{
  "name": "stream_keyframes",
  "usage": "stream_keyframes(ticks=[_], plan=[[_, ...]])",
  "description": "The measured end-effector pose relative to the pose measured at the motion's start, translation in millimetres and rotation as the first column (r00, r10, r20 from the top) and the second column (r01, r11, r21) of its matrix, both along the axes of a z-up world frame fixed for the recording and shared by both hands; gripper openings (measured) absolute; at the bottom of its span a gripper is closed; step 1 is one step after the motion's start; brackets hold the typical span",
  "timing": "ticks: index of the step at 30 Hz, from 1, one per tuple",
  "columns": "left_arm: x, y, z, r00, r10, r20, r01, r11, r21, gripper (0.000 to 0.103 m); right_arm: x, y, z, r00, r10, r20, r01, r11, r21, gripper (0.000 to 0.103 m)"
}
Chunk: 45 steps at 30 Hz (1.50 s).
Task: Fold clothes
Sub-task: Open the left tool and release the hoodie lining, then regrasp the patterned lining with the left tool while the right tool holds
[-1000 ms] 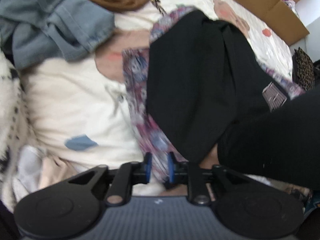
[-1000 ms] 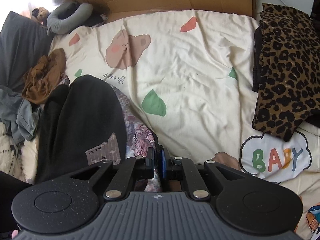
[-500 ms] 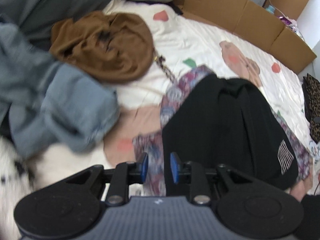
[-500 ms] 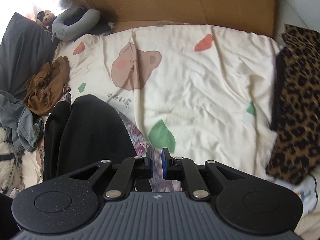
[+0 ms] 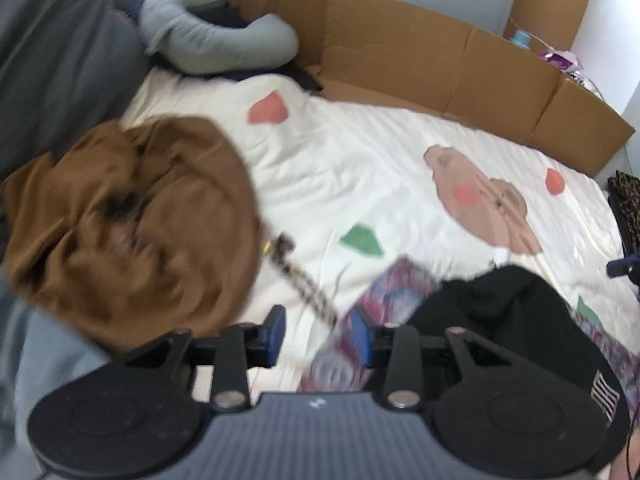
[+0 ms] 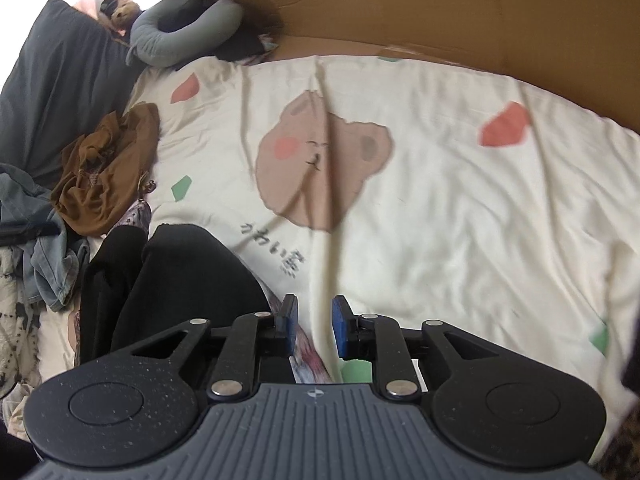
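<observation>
Both grippers have let go of the patterned cloth [image 5: 394,290] they pinched a second ago. It lies under the black garment [image 6: 188,276] on the bedspread [image 6: 460,216]. Left gripper [image 5: 318,334] gapes half-wide, empty, jaws just opening; right gripper [image 6: 314,326] stands narrowly apart, also empty. Beyond the black garment sits a brown garment [image 5: 128,224], with a denim heap [image 6: 44,248] beside it.

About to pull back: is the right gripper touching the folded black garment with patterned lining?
Apart. In the right wrist view the right gripper, jaws just opened, frames only cream bedsheet; the black garment lies left of its fingers.
</observation>
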<state>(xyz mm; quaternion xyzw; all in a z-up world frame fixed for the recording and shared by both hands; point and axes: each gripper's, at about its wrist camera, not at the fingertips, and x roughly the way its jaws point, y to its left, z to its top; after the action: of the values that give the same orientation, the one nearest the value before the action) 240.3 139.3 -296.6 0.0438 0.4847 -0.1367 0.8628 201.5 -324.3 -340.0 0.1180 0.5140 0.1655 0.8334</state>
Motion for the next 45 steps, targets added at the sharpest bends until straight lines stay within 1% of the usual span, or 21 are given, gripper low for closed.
stream_keyframes(ticks=[4,6,10,11,13,15,18,22,26,28,30,31,32,34,36,38,41,42,45], plan=[[23,-22,-11,0.999,-0.045,0.022,0.046,0.999,-0.022,0.047,22,19,-10,0.999,0.045,0.011,-0.045,0.999,-0.009,0.019],[32,-31,-16,0.998,-0.063,0.026,0.063,0.998,-0.027,0.05,31,27,-13,0.998,0.063,0.022,-0.063,0.998,-0.011,0.019],[48,-45,-29,0.996,-0.091,0.013,0.091,0.995,-0.032,0.053,51,42,-21,0.995,0.089,0.042,-0.089,0.996,-0.016,0.019],[51,-47,-33,0.996,-0.094,0.006,0.094,0.995,-0.036,0.053,56,45,-23,0.994,0.095,0.047,-0.094,0.995,-0.018,0.019],[57,-52,-40,0.995,-0.1,-0.008,0.099,0.994,-0.044,0.054,64,52,-27,0.993,0.101,0.054,-0.101,0.995,-0.017,0.024],[62,-57,-47,0.994,-0.106,-0.024,0.104,0.993,-0.055,0.055,70,59,-31,0.992,0.107,0.06,-0.107,0.994,-0.008,0.04],[67,-63,-58,0.992,-0.113,-0.055,0.109,0.992,-0.069,0.055,78,74,-40,0.99,0.131,0.055,-0.131,0.991,0.007,0.041],[69,-69,-76,0.984,-0.125,-0.124,0.115,0.99,-0.083,0.055,79,97,-51,0.984,0.176,0.039,-0.177,0.984,0.019,0.041],[56,-68,-81,0.973,-0.158,-0.169,0.146,0.986,-0.083,0.053,70,117,-55,0.97,0.242,0.025,-0.243,0.969,0.038,0.042],[48,-67,-81,0.967,-0.177,-0.183,0.166,0.984,-0.072,0.048,63,125,-55,0.959,0.281,0.021,-0.282,0.958,0.046,0.043],[39,-65,-81,0.961,-0.193,-0.198,0.184,0.981,-0.061,0.039,57,132,-55,0.948,0.317,0.019,-0.318,0.947,0.046,0.05],[34,-63,-80,0.959,-0.195,-0.207,0.187,0.981,-0.059,0.037,54,135,-56,0.944,0.33,0.017,-0.33,0.943,0.039,0.052],[30,-61,-79,0.957,-0.194,-0.216,0.186,0.981,-0.058,0.033,52,137,-57,0.941,0.339,0.014,-0.339,0.94,0.037,0.053],[22,-57,-78,0.951,-0.197,-0.239,0.189,0.98,-0.056,0.028,50,141,-58,0.935,0.353,0.007,-0.353,0.935,0.037,0.053],[11,-54,-77,0.944,-0.208,-0.255,0.202,0.978,-0.049,0.022,48,144,-59,0.931,0.364,0.006,-0.364,0.931,0.024,0.056],[-2,-51,-75,0.939,-0.217,-0.267,0.213,0.976,-0.046,0.019,47,147,-59,0.928,0.373,0.008,-0.373,0.928,0.007,0.059],[-20,-42,-71,0.938,-0.204,-0.282,0.201,0.979,-0.039,0.017,50,147,-61,0.925,0.379,0.006,-0.379,0.925,-0.004,0.063],[-25,-38,-70,0.937,-0.195,-0.289,0.193,0.981,-0.038,0.016,52,147,-63,0.925,0.38,-0.001,-0.38,0.925,-0.003,0.065],[-42,-26,-66,0.936,-0.168,-0.309,0.166,0.986,-0.032,0.014,59,149,-72,0.925,0.378,-0.047,-0.377,0.926,0.012,0.066]])
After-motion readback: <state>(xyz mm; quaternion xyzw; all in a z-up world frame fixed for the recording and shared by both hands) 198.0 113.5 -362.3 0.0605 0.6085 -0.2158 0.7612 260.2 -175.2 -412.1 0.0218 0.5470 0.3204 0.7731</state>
